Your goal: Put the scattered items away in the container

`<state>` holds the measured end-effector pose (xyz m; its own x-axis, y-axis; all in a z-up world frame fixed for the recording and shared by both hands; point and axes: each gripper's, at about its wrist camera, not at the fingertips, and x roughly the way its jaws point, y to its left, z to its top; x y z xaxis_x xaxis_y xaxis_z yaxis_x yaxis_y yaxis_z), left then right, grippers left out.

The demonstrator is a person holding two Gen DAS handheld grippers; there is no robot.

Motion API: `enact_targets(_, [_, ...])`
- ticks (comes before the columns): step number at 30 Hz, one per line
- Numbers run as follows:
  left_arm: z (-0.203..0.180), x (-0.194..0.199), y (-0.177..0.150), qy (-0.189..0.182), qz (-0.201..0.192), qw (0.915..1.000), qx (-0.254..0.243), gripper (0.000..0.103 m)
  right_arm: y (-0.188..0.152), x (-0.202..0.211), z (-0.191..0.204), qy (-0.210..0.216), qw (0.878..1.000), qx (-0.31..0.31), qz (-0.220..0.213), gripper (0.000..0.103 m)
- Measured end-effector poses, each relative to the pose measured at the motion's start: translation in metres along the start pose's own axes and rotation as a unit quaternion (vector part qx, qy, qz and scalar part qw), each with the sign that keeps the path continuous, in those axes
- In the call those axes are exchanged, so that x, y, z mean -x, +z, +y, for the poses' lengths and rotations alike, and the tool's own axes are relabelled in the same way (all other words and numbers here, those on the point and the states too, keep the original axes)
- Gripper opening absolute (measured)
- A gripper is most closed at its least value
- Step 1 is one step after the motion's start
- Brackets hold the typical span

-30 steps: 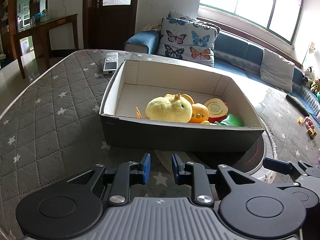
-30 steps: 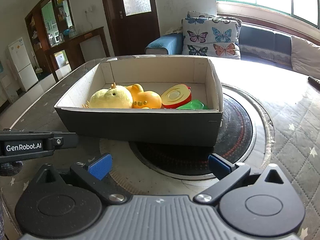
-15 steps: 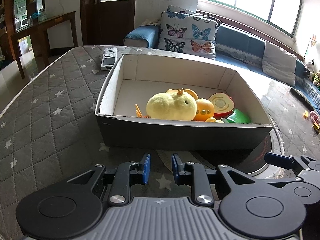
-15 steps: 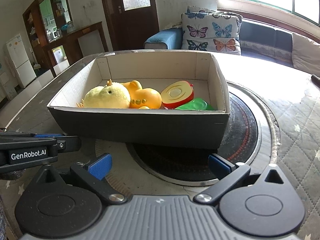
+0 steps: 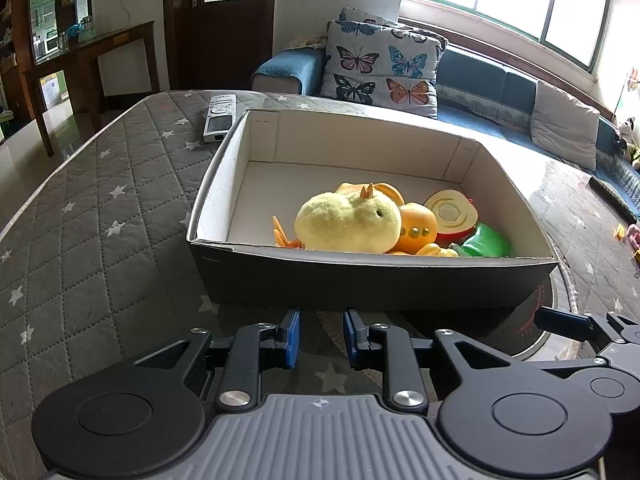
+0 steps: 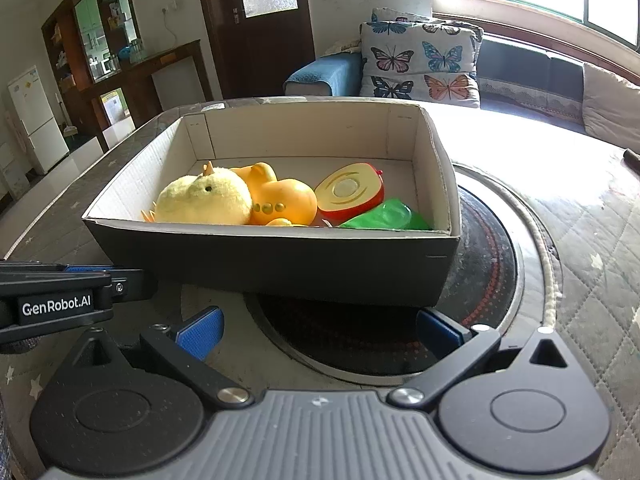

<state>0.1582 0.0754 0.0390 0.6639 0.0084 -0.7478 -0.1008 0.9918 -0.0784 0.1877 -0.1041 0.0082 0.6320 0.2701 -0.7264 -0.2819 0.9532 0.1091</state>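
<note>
Sorting looks near done: toys sit in the box (image 5: 372,280) ahead; left hand-held gripper (image 5: 319,338) nearly clenched on nothing, right hand-held gripper (image 6: 320,330) spread wide, empty; next, seek leftovers.

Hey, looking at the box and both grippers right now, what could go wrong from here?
1. The grey cardboard box rests partly over the round black hotplate; a nudge might slide it.
2. The left gripper, empty with only a narrow gap, and the open right gripper sit close to the box's near wall and may bump it.
3. The silver remote control is outside the box and might get missed.
</note>
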Motion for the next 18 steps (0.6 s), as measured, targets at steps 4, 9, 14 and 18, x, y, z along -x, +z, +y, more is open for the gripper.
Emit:
enact_targets(4, [0.0005,-0.0027,0.0005,0.001,0.002,1.0,0.003,0.025,0.0004,-0.0027,-0.0006,-0.001,1.0,0.0,0.003,0.103])
enact_targets(9, [-0.0007,-0.0055,0.0014,0.001,0.004,1.0,0.002,0.025,0.0012,-0.0052,-0.0017,-0.001,1.0,0.0,0.005,0.103])
enact_targets(14, [-0.0022,-0.0062,0.0025,0.002,0.004,1.0,0.0,0.025,0.0015,-0.0053,-0.0024,0.0,1.0,0.0,0.004,0.103])
enact_targets(18, [-0.0031,-0.0072,0.0031,0.002,0.005,1.0,-0.001,0.025,0.0011,-0.0051,-0.0034,0.0,1.0,-0.001,0.004,0.103])
